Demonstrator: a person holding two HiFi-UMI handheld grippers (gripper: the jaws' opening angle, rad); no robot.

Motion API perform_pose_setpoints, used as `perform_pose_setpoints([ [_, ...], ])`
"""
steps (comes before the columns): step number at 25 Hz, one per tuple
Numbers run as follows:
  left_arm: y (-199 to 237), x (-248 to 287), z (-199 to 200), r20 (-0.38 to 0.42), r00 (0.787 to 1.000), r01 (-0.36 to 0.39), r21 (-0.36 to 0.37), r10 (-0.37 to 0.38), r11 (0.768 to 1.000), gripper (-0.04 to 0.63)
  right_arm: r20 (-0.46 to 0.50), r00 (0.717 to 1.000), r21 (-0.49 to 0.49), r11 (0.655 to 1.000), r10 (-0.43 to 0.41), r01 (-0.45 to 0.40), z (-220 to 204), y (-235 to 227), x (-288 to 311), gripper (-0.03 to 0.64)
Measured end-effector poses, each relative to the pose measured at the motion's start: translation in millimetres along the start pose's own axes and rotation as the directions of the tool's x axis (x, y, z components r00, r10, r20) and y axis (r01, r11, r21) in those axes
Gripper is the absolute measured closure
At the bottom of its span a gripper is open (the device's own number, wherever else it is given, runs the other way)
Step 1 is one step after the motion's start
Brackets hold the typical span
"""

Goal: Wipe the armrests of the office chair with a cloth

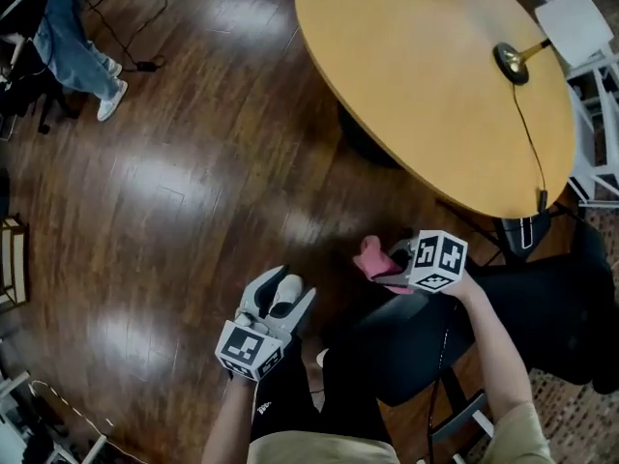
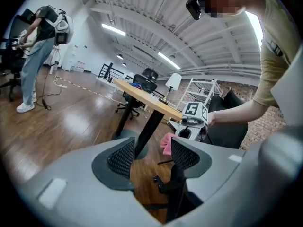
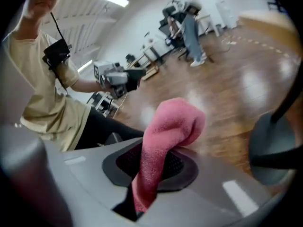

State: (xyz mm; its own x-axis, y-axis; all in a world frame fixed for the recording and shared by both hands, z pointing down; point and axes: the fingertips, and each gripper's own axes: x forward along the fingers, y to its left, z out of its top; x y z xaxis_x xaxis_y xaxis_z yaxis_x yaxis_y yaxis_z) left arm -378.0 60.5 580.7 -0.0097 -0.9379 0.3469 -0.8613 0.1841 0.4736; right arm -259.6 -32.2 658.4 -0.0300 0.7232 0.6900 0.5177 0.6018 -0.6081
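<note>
- Cloth, pink, is pinched in my right gripper. The jaws are closed on its lower end, and the rest stands up past the tips as a folded lump.
- My left gripper is empty, its jaws a little apart with only floor showing between them. It hangs low in front of my leg, well apart from the cloth.
- Chair sits at my lower right, black, with its dark seat below my right forearm and the table just beyond. I cannot pick out either armrest cleanly from the head view because the dark shapes run together.
- The cloth is in the air and touches neither chair nor table. I judge this is the carry towards the chair, with the wipe itself not yet begun.
- Next, as I read it, I find the nearer armrest and bring the right gripper down so the loose lump of cloth, not the jaw tips, lands on the top pad. Then I drag along its length.
- The grip is near one end, so the cloth may fold or flop under pressure. I'd press lightly and keep the tips off the armrest.
- The left gripper could steady the chair, which likely rolls or swivels when pushed.
</note>
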Motion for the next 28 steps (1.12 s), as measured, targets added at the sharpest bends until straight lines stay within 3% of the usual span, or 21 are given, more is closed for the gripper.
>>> perform_pose_setpoints([
  [2,18,-10,-7,0.005,1.000,-0.024,-0.022,0.024,0.999,0.365,-0.203,0.969,-0.059,0.986,0.138,-0.153,-14,-4,37,0.552],
  [3,26,-15,-9,0.007,0.999,-0.036,-0.032,0.036,0.999,0.365,-0.304,0.932,-0.076,0.970,0.199,-0.232,-23,-4,53,0.552],
  [5,38,-24,-15,0.012,0.998,-0.055,-0.051,0.056,0.997,0.365,-0.469,0.821,-0.060,0.916,0.324,-0.396,-40,6,77,0.552],
  [6,43,-29,-17,0.013,0.998,-0.063,-0.063,0.064,0.996,0.365,-0.525,0.747,-0.016,0.873,0.407,-0.487,-47,17,84,0.552],
  [7,46,-32,-20,0.011,0.997,-0.071,-0.075,0.072,0.995,0.365,-0.565,0.656,0.049,0.814,0.501,-0.579,-54,32,87,0.552],
  [9,51,-36,-29,0.002,0.996,-0.085,-0.097,0.085,0.992,0.367,-0.616,0.449,0.196,0.677,0.648,-0.709,-70,60,84,0.558],
  [10,53,-36,-33,0.000,0.996,-0.088,-0.101,0.088,0.991,0.367,-0.635,0.361,0.254,0.625,0.683,-0.738,-79,67,82,0.557],
  [11,55,-37,-38,0.001,0.996,-0.088,-0.102,0.088,0.991,0.367,-0.651,0.295,0.293,0.590,0.700,-0.753,-85,70,81,0.557],
  [12,56,-37,-41,0.001,0.996,-0.085,-0.103,0.086,0.991,0.367,-0.665,0.257,0.311,0.573,0.701,-0.759,-90,67,82,0.555],
  [13,58,-36,-43,0.000,0.997,-0.081,-0.105,0.081,0.991,0.367,-0.681,0.247,0.311,0.577,0.690,-0.755,-96,60,84,0.555],
  [14,59,-36,-43,-0.002,0.997,-0.075,-0.108,0.075,0.991,0.367,-0.695,0.263,0.300,0.602,0.669,-0.740,-103,47,90,0.555],
  [15,60,-35,-45,-0.003,0.997,-0.071,-0.108,0.071,0.992,0.367,-0.702,0.299,0.283,0.639,0.646,-0.715,-111,32,97,0.555],
  [19,63,-28,-59,-0.010,0.998,-0.062,-0.112,0.061,0.992,0.367,-0.705,0.506,0.175,0.813,0.497,-0.555,-146,-34,132,0.555],
  [22,61,-18,-63,-0.022,0.999,-0.043,-0.109,0.041,0.993,0.367,-0.713,0.627,0.064,0.919,0.315,-0.389,-170,-82,154,0.555],
  [25,54,-12,-67,-0.024,0.999,-0.034,-0.100,0.032,0.994,0.367,-0.718,0.672,0.005,0.968,0.179,-0.253,-181,-108,168,0.555],
  [28,48,-10,-72,-0.027,0.999,-0.030,-0.105,0.027,0.994,0.367,-0.733,0.663,0.019,0.978,0.156,-0.209,-175,-113,160,0.557],
])
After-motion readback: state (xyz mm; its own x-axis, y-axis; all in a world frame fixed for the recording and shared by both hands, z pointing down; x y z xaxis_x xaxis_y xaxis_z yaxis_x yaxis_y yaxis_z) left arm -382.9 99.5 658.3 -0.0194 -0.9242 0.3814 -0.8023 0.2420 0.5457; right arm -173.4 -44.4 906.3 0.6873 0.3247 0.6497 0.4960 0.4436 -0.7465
